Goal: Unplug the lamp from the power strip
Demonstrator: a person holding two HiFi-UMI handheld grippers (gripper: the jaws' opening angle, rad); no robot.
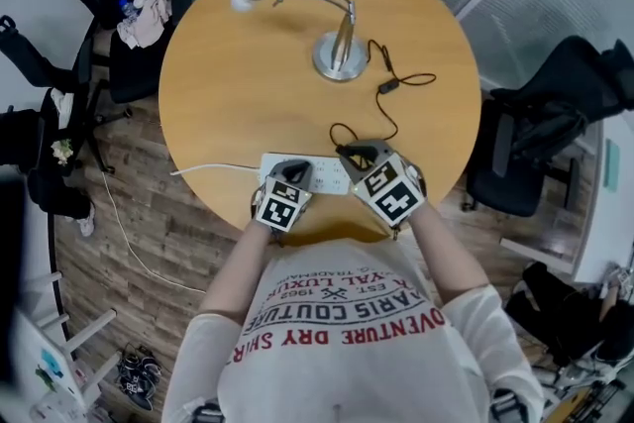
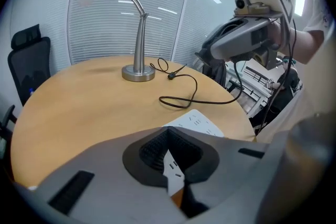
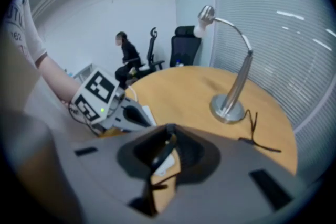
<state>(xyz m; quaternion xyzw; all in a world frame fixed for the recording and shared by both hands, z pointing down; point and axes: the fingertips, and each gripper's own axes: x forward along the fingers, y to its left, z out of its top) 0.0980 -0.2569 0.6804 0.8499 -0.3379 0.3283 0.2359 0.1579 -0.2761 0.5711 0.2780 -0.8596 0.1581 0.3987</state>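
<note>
The silver desk lamp (image 1: 337, 50) stands at the far side of the round wooden table (image 1: 248, 94). Its black cord (image 1: 391, 84) loops back toward the near edge. There a white power strip (image 1: 330, 178) lies. My left gripper (image 1: 294, 168) rests shut on top of the strip's left part, and the strip's sockets (image 2: 197, 123) show past its jaws. My right gripper (image 1: 352, 152) is at the strip's right end, shut on the lamp's black plug (image 3: 163, 152), with a bit of white strip (image 3: 164, 165) below it. Whether the prongs still sit in a socket is hidden.
The strip's white cable (image 1: 213, 168) runs off the table's left edge to the floor. Black office chairs stand at the right (image 1: 535, 154) and the upper left (image 1: 129, 45). A person sits far off (image 3: 128, 57) in the right gripper view.
</note>
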